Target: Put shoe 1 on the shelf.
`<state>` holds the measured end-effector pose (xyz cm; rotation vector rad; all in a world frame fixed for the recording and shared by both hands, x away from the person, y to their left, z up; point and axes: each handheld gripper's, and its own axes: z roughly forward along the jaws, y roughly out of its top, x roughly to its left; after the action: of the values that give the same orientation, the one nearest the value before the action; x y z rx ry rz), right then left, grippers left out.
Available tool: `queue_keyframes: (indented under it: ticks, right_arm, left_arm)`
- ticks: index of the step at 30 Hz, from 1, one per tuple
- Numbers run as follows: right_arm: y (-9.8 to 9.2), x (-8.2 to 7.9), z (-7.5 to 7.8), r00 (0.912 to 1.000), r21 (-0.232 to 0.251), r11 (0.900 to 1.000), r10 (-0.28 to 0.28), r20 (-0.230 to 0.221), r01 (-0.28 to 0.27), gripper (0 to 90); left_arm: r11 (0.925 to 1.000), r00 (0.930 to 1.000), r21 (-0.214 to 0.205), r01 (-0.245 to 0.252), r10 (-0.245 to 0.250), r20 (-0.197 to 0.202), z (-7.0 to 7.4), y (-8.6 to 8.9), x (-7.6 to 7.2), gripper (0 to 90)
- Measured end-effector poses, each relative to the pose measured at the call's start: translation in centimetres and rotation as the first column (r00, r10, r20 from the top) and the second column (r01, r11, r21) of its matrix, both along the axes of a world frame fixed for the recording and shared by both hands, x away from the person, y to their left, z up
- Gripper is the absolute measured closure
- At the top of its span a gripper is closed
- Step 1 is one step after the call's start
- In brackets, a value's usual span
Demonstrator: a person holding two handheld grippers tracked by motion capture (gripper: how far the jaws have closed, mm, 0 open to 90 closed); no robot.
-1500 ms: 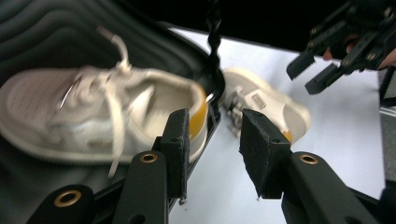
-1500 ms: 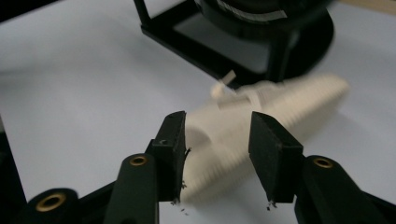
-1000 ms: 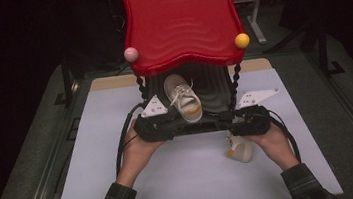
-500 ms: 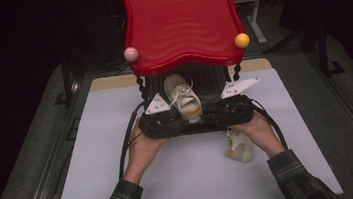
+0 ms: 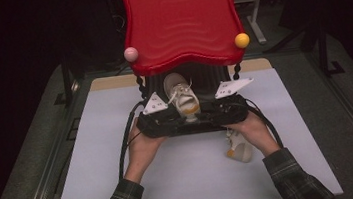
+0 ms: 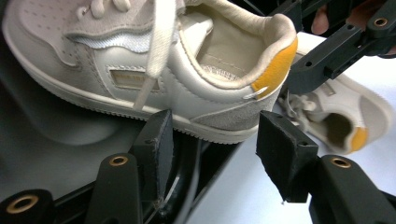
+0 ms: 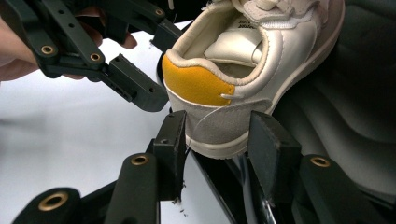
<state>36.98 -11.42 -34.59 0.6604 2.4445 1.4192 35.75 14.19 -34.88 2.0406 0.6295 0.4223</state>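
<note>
Since the earlier frame both grippers, left gripper (image 5: 179, 121) and right gripper (image 5: 202, 118), had shifted up-frame; each spread-jawed, flanking the white shoe's (image 5: 182, 96) heel, gripping nothing.

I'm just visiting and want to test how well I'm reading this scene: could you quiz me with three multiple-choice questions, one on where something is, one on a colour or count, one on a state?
1. Where does the second shoe lie?
A. on the white mat by the person's right hand
B. on top of the red rack
C. on the floor

2. What colour is the heel patch of the shoe on the lower shelf?
A. blue
B. orange-yellow
C. green

3. How do the left gripper jaws stand?
A. clamped on a lace
B. open, beside the heel
C. shut on nothing

Answers:
1 A, the high view shows it on the mat beside that hand.
2 B, both gripper views show the patch.
3 B, a clear gap separates the jaws.
</note>
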Motion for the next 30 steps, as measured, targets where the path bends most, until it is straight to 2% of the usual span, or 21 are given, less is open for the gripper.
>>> queue_keyframes:
  ticks: [4, 9, 10, 11, 12, 15, 16, 22, 24, 27, 30]
  right_arm:
    - [0.5, 0.5, 0.3, 0.9996, 0.017, 0.9995, -0.027, 0.001, 0.027, 57.0]
    - [1.1, 1.0, 0.7, 0.9990, 0.023, 0.9988, -0.044, 0.008, 0.044, 58.0]
    - [1.4, 1.3, 0.6, 0.9988, 0.025, 0.9986, -0.047, 0.012, 0.047, 59.6]
    - [1.4, 1.3, 0.6, 0.9988, 0.025, 0.9986, -0.047, 0.012, 0.047, 59.6]
    - [1.7, 1.6, 0.5, 0.9987, 0.018, 0.9986, -0.049, 0.009, 0.049, 62.1]
    - [2.0, 1.8, 0.5, 0.9983, 0.018, 0.9982, -0.057, 0.011, 0.057, 62.7]
    - [2.3, 2.0, 0.5, 0.9981, 0.019, 0.9980, -0.061, 0.013, 0.061, 63.1]
    - [2.7, 2.3, 0.4, 0.9972, -0.001, 0.9974, -0.072, 0.019, 0.072, 63.9]
    - [2.9, 2.4, 0.2, 0.9970, -0.010, 0.9970, -0.077, 0.014, 0.077, 64.2]
    - [3.0, 2.5, 0.0, 0.9970, -0.017, 0.9969, -0.077, 0.011, 0.077, 64.2]
    - [2.9, 2.5, 0.0, 0.9969, -0.017, 0.9968, -0.078, 0.011, 0.078, 64.0]
  left_arm:
    - [0.9988, 0.9984, -0.011, -0.047, 0.047, 0.031, 0.4, 0.3, 0.1, 48.7]
    - [0.9952, 0.9945, -0.026, -0.095, 0.096, 0.042, 0.6, 0.7, 0.3, 49.6]
    - [0.9921, 0.9910, -0.021, -0.124, 0.125, 0.048, 0.7, 0.8, 0.4, 50.8]
    - [0.9921, 0.9910, -0.021, -0.124, 0.125, 0.048, 0.7, 0.8, 0.4, 51.3]
    - [0.9883, 0.9872, -0.021, -0.151, 0.152, 0.049, 0.6, 0.9, 0.4, 51.4]
    - [0.9850, 0.9840, -0.025, -0.170, 0.172, 0.049, 0.6, 1.1, 0.5, 53.6]
    - [0.9824, 0.9805, -0.017, -0.186, 0.187, 0.062, 0.6, 1.1, 0.5, 55.3]
    - [0.9766, 0.9726, -0.003, -0.215, 0.214, 0.091, 0.5, 0.8, 0.4, 57.6]
    - [0.9733, 0.9700, 0.030, -0.228, 0.224, 0.095, 0.2, 0.6, 0.4, 58.5]
    - [0.9711, 0.9675, 0.031, -0.236, 0.232, 0.100, 0.0, 0.5, 0.4, 58.7]
    - [0.9725, 0.9695, 0.035, -0.230, 0.226, 0.094, 0.0, 0.5, 0.4, 58.3]
